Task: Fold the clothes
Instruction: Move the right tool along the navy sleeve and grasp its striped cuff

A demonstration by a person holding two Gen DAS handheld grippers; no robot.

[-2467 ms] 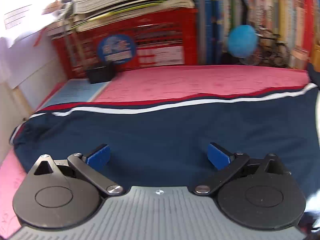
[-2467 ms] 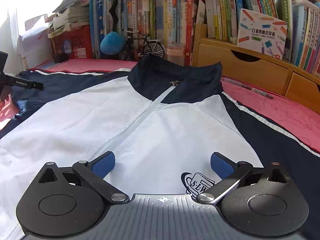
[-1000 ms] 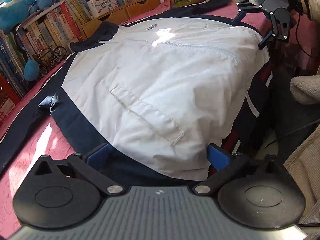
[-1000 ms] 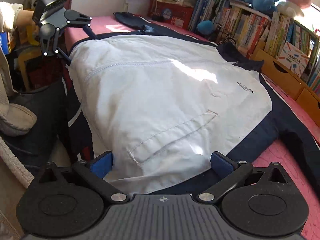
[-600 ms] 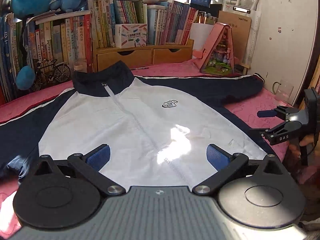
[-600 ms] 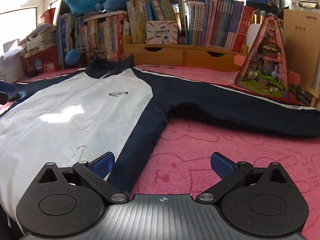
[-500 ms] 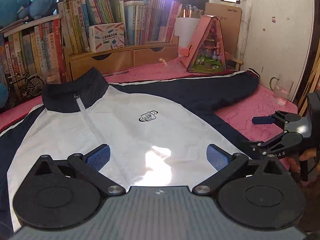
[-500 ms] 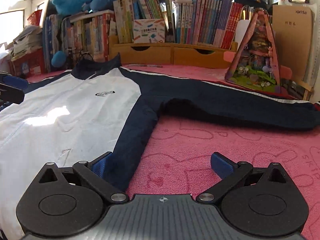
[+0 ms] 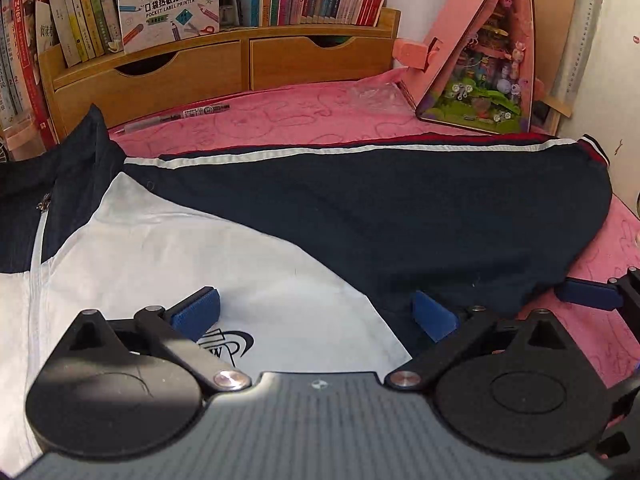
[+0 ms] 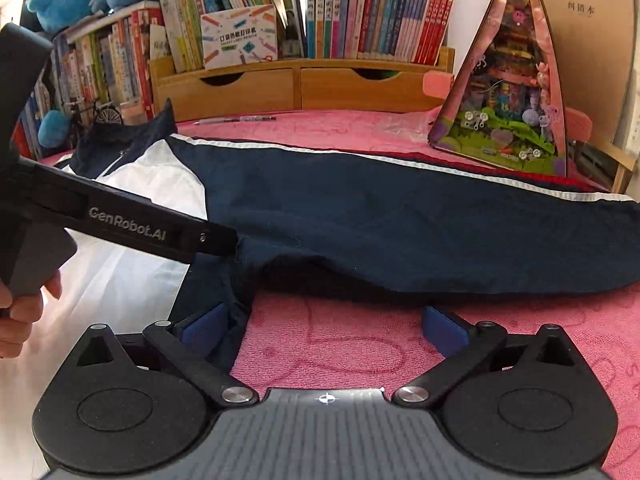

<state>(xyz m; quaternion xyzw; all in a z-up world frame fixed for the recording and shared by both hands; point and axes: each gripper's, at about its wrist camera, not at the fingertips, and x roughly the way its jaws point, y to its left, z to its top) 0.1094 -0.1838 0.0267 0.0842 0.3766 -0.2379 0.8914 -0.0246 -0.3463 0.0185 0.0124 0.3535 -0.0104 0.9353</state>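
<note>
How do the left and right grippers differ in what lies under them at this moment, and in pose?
The left gripper hovers over the jacket, spanning its white chest panel and navy sleeve; the right gripper sits mostly over the bare pink cloth, only its left finger touching the navy side. The left gripper points across the sleeve; the right gripper faces the sleeve's lower edge. Both are open and hold nothing.

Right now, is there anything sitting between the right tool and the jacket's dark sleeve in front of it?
Nothing visible. Only bare pink mat lies between the open right tool and the navy sleeve. The pen and the triangular diorama sit beyond the sleeve, out of the path.
</note>
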